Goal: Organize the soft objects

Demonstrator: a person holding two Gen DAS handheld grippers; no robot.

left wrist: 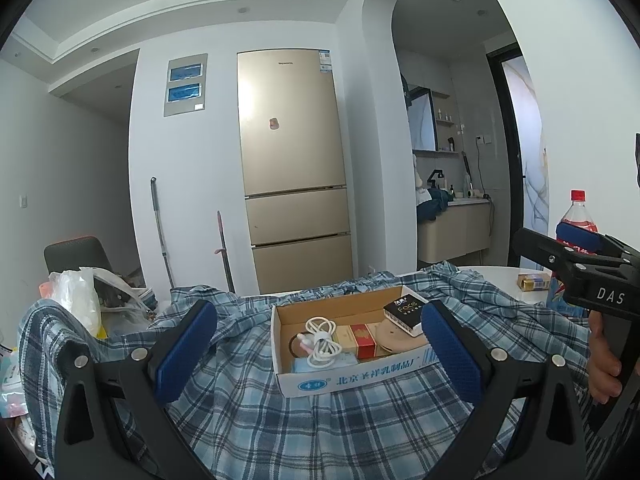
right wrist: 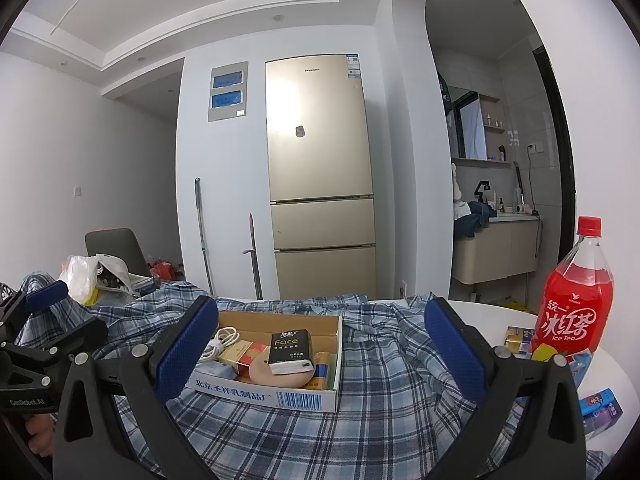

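A blue plaid shirt [left wrist: 320,420] [right wrist: 380,380] lies spread and rumpled over the round table. On it sits a shallow cardboard box [left wrist: 340,378] [right wrist: 264,394] holding a white cable [left wrist: 322,338], a red and gold pack [left wrist: 358,340], a black "Face" tissue pack [right wrist: 290,350] and a beige round pad [right wrist: 266,372]. My left gripper [left wrist: 320,356] hovers open in front of the box, nothing between its blue pads. My right gripper [right wrist: 322,350] is open too, to the right of the left one, with its left pad [right wrist: 188,348] in front of the box's near corner.
A red ice tea bottle [right wrist: 572,300] stands on the white table [right wrist: 488,306] at the right, with small boxes [right wrist: 600,406] around it. A white plastic bag [left wrist: 80,300] sits at the left. A chair [right wrist: 114,248], fridge [right wrist: 320,176] and mops are behind.
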